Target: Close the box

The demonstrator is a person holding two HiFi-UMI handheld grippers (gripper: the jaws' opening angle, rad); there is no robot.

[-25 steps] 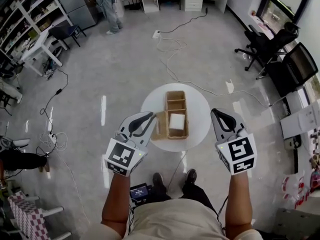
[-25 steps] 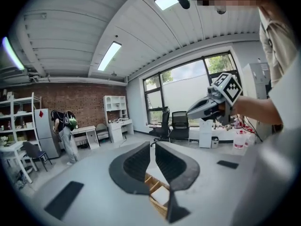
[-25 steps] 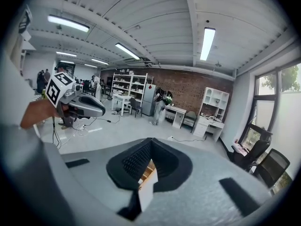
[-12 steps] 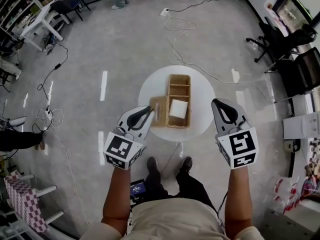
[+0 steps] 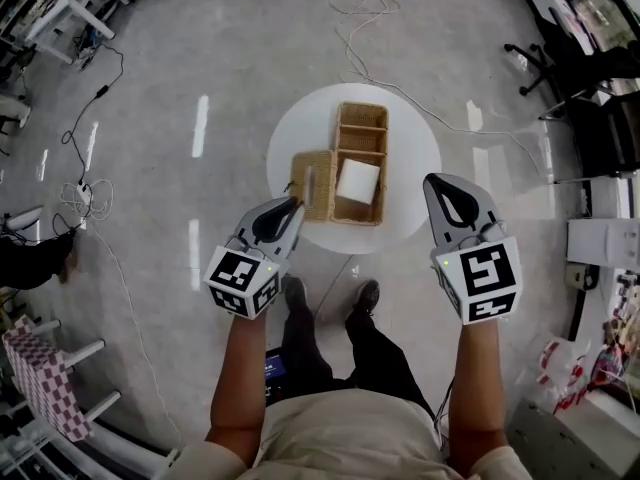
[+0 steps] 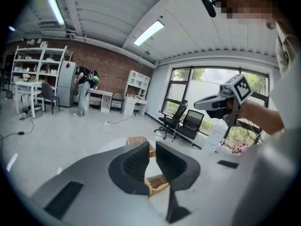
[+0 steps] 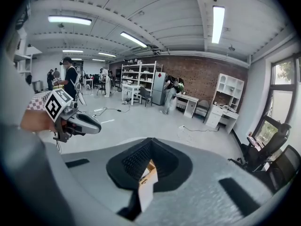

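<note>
Nearest in, the person's forearms fill the bottom of the head view, each behind a marker cube. The left gripper (image 5: pixel 291 206) hovers over the floor just off the near-left edge of the round white table (image 5: pixel 412 158), and its jaws are pressed together with nothing in them. In its own view those jaws cover the near end of the box, so only wicker slivers show on either side and through the slit. The right gripper (image 5: pixel 447 182) hangs off the table's right edge, well apart from the box, jaws meeting at the tips and empty. In its own view a pale strip with a bit of tan shows below them, and what that strip is I can't tell.

A pair of shoes (image 5: pixel 365 296) shows just short of the table.

On to the table: the box (image 5: pixel 361 133) sits about in the middle. It is a long wicker tray with dividers. The lid (image 5: pixel 313 183) lies open, flat on the tabletop along the box's left side at the near end. The near compartment holds a white square block (image 5: pixel 358 181); the two far compartments are too small to read into.

Beyond, loose cables (image 5: pixel 360 43) trail across the grey floor, and a black office chair (image 5: pixel 575 63) is cut by the right edge.
</note>
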